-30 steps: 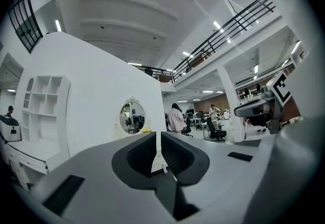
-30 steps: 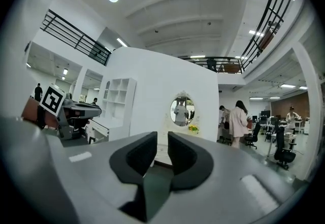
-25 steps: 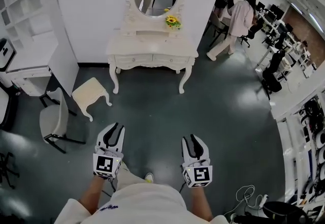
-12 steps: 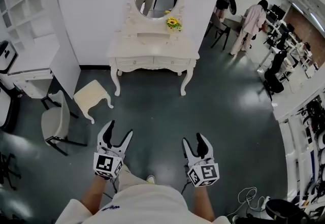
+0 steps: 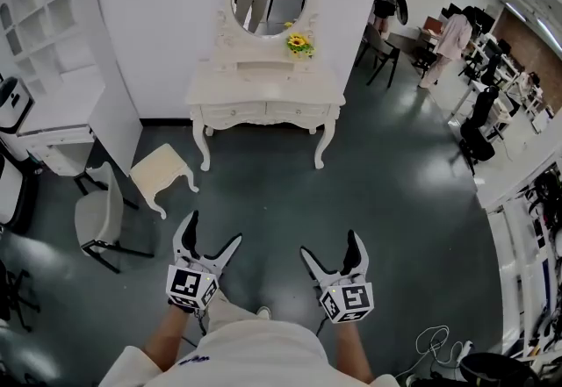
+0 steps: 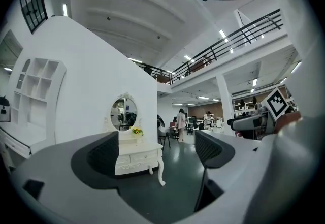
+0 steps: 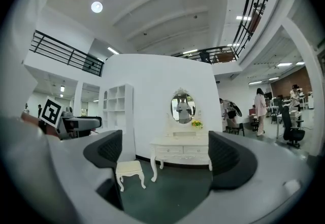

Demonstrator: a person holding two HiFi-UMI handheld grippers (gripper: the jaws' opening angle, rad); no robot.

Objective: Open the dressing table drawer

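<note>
Standing well short of the dressing table [image 5: 263, 78], nothing is done yet: its drawers [image 5: 234, 111] look shut, far ahead of the left gripper [image 5: 213, 230] and right gripper [image 5: 329, 245]. Both jaws have just been opening and stand wide, empty. Approach, grasp and pull remain.

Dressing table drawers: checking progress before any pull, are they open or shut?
Shut. In the head view both drawer fronts sit flush with the front of the dressing table; neither is pulled out.
</note>
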